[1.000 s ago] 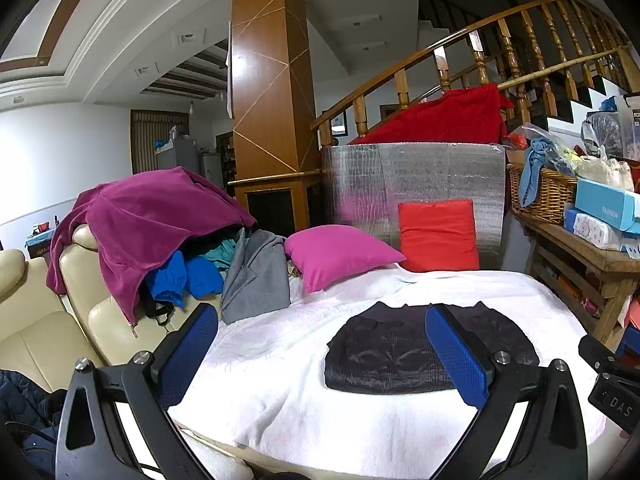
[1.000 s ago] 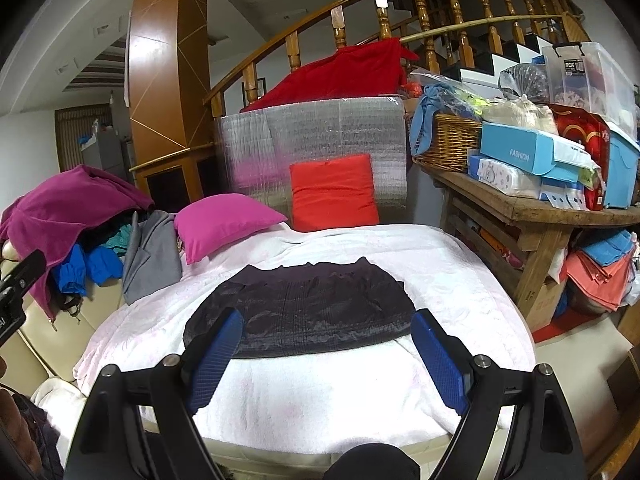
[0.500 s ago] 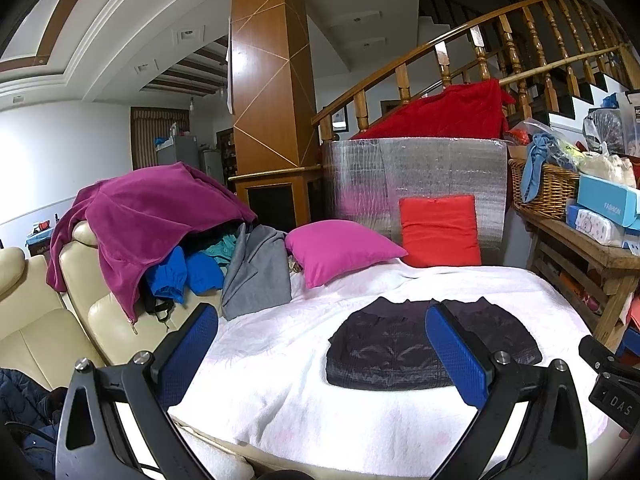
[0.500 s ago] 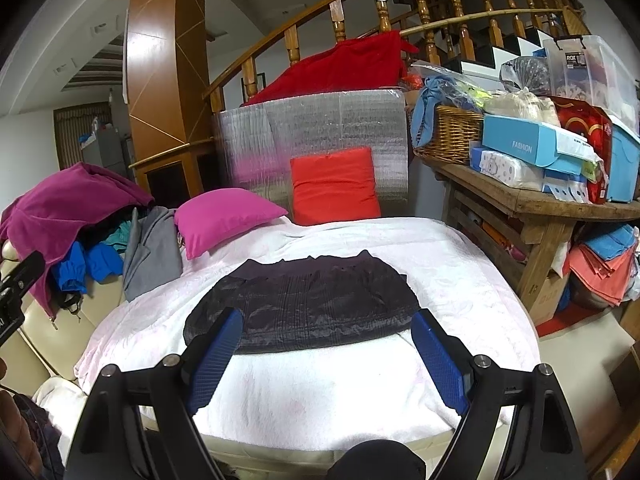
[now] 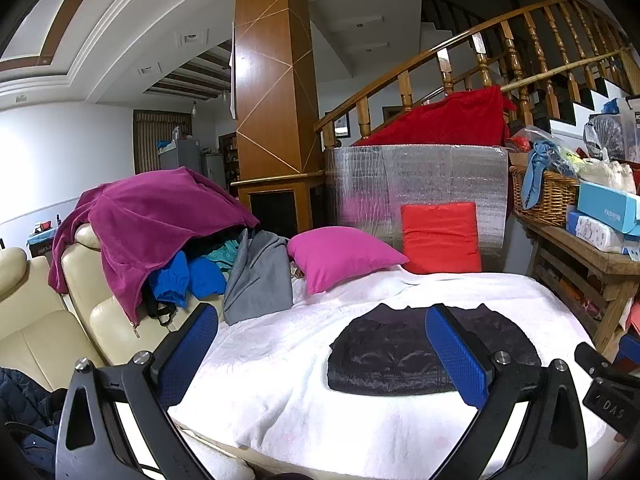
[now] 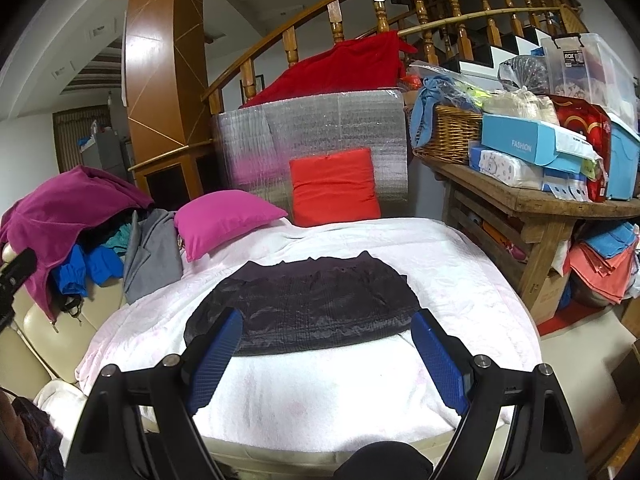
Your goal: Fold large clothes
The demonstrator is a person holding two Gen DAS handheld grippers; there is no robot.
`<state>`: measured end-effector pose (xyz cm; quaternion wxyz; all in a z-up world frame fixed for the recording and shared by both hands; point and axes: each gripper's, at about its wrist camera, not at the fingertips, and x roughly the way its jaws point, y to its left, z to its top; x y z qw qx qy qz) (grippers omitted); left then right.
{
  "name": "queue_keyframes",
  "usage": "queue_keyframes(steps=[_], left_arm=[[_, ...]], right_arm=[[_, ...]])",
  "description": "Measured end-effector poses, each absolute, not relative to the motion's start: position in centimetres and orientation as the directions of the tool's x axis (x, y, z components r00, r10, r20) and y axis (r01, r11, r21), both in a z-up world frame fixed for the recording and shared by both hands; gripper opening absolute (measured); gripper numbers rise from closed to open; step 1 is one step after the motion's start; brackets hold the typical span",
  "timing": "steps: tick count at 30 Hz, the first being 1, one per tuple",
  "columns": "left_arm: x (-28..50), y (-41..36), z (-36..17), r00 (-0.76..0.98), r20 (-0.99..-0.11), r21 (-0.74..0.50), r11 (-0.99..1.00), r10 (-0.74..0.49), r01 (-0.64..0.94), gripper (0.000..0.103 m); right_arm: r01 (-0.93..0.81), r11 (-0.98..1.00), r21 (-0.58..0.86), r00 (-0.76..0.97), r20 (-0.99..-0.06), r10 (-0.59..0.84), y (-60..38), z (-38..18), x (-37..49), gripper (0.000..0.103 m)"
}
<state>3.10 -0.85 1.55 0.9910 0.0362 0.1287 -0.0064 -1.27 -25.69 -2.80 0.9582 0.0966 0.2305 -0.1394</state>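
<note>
While both grippers hang over the near edge of the white blanket [image 6: 460, 276], neither has hold of anything. On the left gripper [image 5: 320, 344] the blue pads [image 5: 454, 356] stand wide apart with only air between them, and the right gripper [image 6: 326, 350] is spread just as wide, its fingers [image 6: 216, 356] empty.

Folded into a compact dark rectangle, the jacket [image 6: 304, 304] lies flat in the middle of the blanket, apart from both sets of fingers. From the left wrist view it sits to the right of centre, partly behind the right-hand pad.

Behind it, a pink pillow [image 6: 224, 216] and a red pillow [image 6: 334, 186] lean at the far edge, the red one against a silver foil panel [image 6: 320, 124]. To the left, a heap of clothes [image 5: 160, 220] covers the back of a cream sofa [image 5: 36, 320]: a magenta garment on top, blue and grey pieces under it. To the right, a wooden table [image 6: 532, 204] holds a wicker basket [image 6: 452, 136] and boxes.
</note>
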Motion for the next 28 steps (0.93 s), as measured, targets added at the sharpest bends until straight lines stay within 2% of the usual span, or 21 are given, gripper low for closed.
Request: queue_keyframes(steps=[15,22,28], left_arm=[[5.1,-1.7,1.4,0.960,-0.278,0.077,0.995,-0.032,0.056,0.103],[9.9,-2.3,-1.0,0.913,-0.388,0.036,0.987,-0.128,0.154,0.103],[16.4,-1.8,-4.7,0.869,-0.471,-0.010,0.986,-0.151,0.166,0.103]], right_arm=[[0.329,0.937,0.120,0.846,-0.478,-0.236,-26.7,-2.9,0.3,0.089],[0.344,0.934,0.095,0.819,-0.517,-0.249,-28.1,-4.1,4.0,0.089],[0.396,0.913,0.096,0.780,-0.559,-0.280,-32.3,-6.6,8.9,0.089]])
